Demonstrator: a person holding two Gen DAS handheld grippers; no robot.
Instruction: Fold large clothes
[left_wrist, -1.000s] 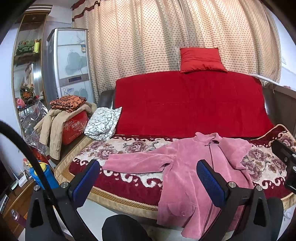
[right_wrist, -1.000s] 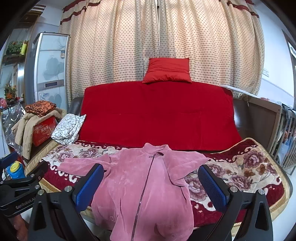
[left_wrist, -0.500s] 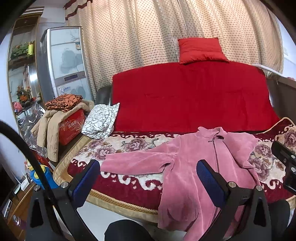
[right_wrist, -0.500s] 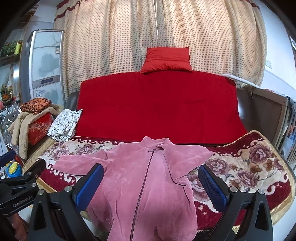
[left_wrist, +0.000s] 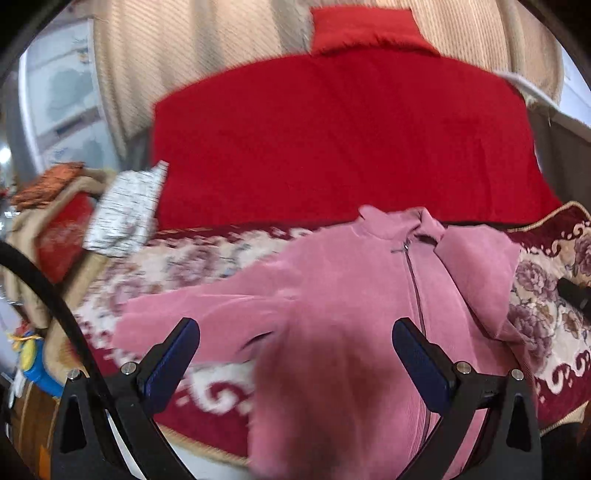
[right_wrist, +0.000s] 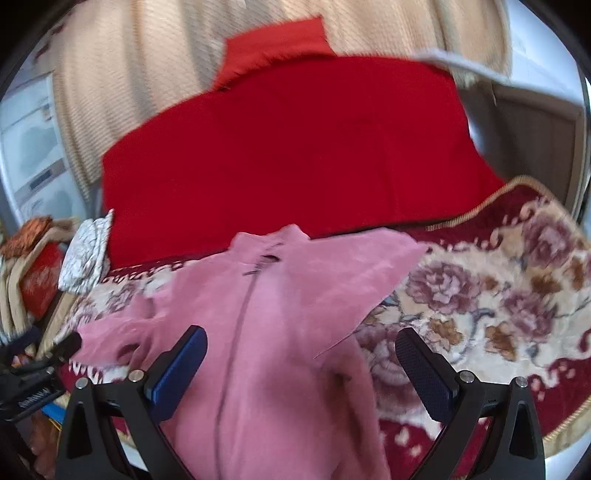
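Note:
A pink zip-up jacket (left_wrist: 354, 295) lies front-up on the floral sofa blanket, its hem hanging over the front edge; it also shows in the right wrist view (right_wrist: 266, 325). One sleeve (left_wrist: 192, 314) stretches out to the left, the other is folded across the chest (right_wrist: 369, 266). My left gripper (left_wrist: 295, 354) is open and empty, just above the jacket's left side. My right gripper (right_wrist: 301, 362) is open and empty over the jacket's right side. Both views are motion-blurred.
The red sofa back (left_wrist: 332, 140) carries a red cushion (left_wrist: 362, 29). A white patterned cloth (left_wrist: 125, 214) and a pile of clothes on a red box (left_wrist: 55, 221) sit at the left end. The floral blanket (right_wrist: 498, 288) extends to the right.
Both grippers have moved forward and down toward the jacket, which now fills much more of both views. Both stay open. The jacket has not moved.

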